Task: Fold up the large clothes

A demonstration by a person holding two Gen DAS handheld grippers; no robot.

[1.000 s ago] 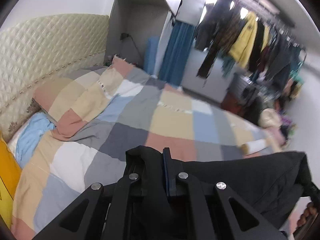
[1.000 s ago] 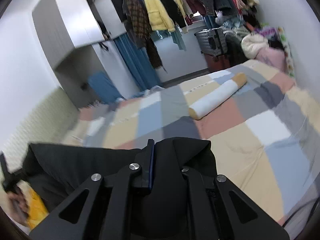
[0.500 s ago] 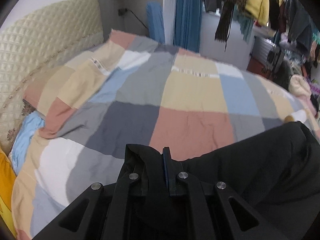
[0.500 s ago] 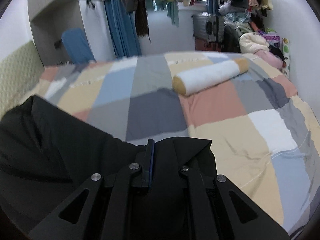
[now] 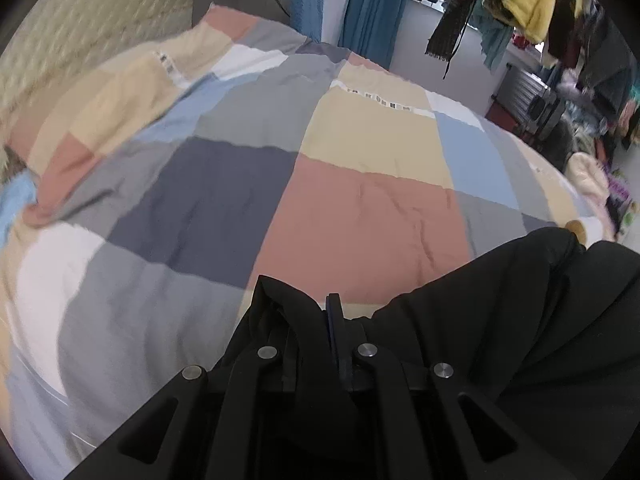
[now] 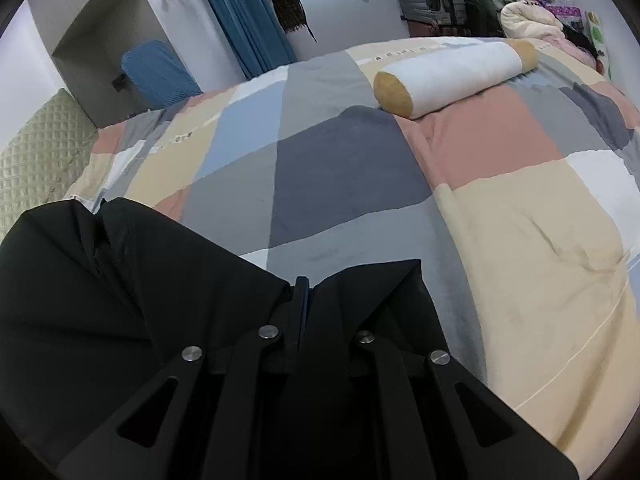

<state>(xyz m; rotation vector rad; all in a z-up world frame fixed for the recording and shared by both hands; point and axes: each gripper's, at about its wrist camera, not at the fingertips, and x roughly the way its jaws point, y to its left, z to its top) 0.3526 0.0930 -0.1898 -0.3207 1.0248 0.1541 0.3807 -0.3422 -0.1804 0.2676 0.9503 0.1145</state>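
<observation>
Even, soft daylight; fisheye-curved edges (dark corners), left view motion-blurred.

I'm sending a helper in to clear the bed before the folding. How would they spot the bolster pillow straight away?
Start at the big bed with the patchwork quilt of grey, blue, pink and beige squares. On its far side, toward the suitcase and the piled clothes, lies the bolster pillow. It is the only long roll there, white with mustard-yellow ends, unlike the flat black garment at the near edge.

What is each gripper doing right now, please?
Left gripper: shut on the black garment.
Right gripper: shut on the same black garment, held above the patchwork bedspread.
</observation>
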